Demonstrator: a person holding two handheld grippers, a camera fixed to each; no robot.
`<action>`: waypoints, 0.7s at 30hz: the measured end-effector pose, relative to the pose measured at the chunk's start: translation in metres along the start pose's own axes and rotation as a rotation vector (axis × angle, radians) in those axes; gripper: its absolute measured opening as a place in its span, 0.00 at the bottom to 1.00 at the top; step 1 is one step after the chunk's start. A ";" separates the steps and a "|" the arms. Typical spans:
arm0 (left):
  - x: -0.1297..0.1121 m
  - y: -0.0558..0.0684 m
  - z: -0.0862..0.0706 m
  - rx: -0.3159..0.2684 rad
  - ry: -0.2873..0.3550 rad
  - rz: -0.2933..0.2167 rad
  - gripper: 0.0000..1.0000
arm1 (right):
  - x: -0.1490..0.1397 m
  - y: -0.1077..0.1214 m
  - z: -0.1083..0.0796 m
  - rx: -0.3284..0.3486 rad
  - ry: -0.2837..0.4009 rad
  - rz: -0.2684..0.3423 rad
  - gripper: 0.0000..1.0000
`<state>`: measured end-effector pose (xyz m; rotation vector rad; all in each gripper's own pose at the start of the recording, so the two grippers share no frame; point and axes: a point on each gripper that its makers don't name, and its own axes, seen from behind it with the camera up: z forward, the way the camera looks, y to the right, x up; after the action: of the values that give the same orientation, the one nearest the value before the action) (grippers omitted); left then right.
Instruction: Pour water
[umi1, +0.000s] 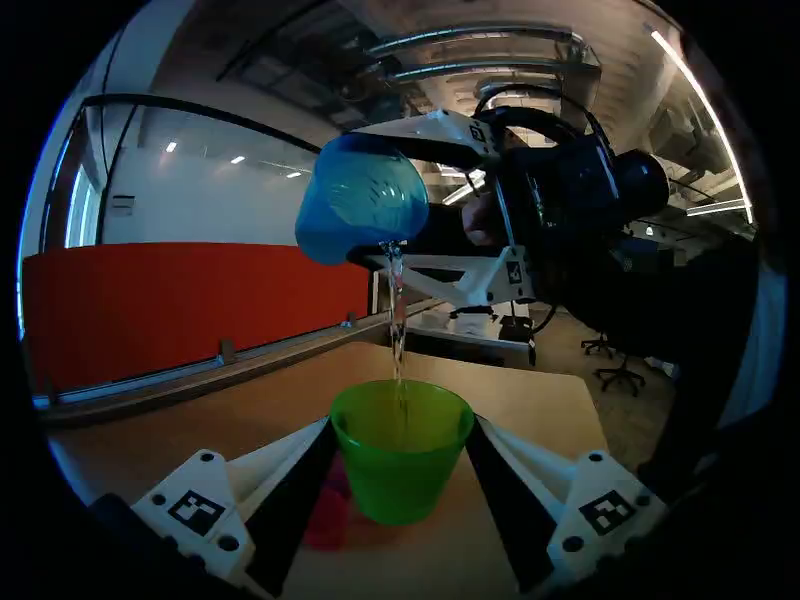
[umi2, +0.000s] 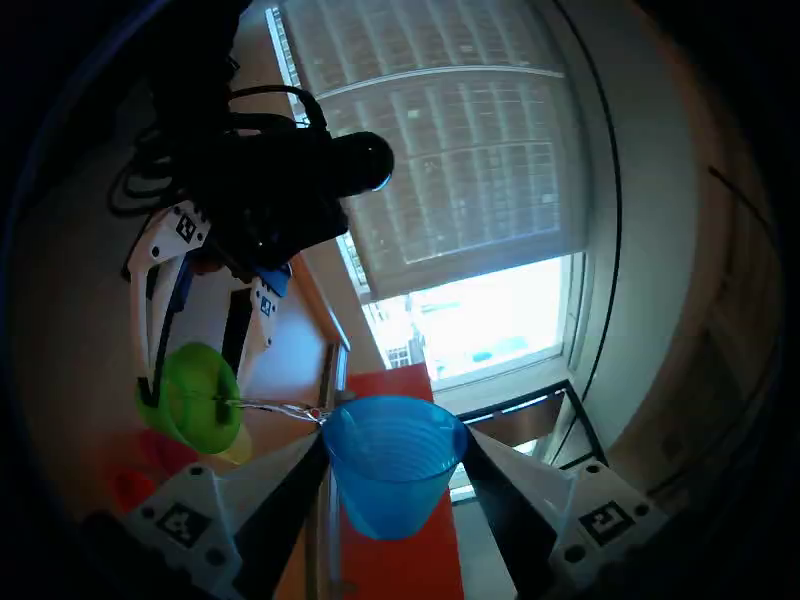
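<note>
Streaming water (umi1: 397, 310) from blue cup (umi1: 360, 200) into green cup (umi1: 400, 470); pink object (umi1: 328, 515) half-hidden.

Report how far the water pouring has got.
Done: the right gripper holds the blue cup tipped above the green cup, which the left gripper grips. In hand: a thin stream of water falls from the blue cup into the green cup. Left: finishing the pour and righting the blue cup. How full the green cup is cannot be told.

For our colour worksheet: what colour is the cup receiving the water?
Green cup; the left gripper view shows it best.
</note>
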<state>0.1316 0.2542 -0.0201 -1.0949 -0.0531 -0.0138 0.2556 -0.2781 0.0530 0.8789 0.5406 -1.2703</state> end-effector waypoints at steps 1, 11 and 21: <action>0.000 0.000 0.000 0.000 0.000 0.000 0.87 | 0.000 0.000 0.000 -0.001 -0.001 -0.004 0.93; 0.000 -0.001 0.001 -0.001 0.002 -0.002 0.87 | -0.001 0.004 -0.001 -0.010 -0.006 -0.036 0.92; 0.000 0.001 0.004 -0.005 0.003 -0.002 0.87 | -0.004 0.006 -0.001 -0.018 -0.019 -0.081 0.93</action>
<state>0.1311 0.2576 -0.0192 -1.0994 -0.0513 -0.0180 0.2607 -0.2749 0.0571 0.8367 0.5762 -1.3439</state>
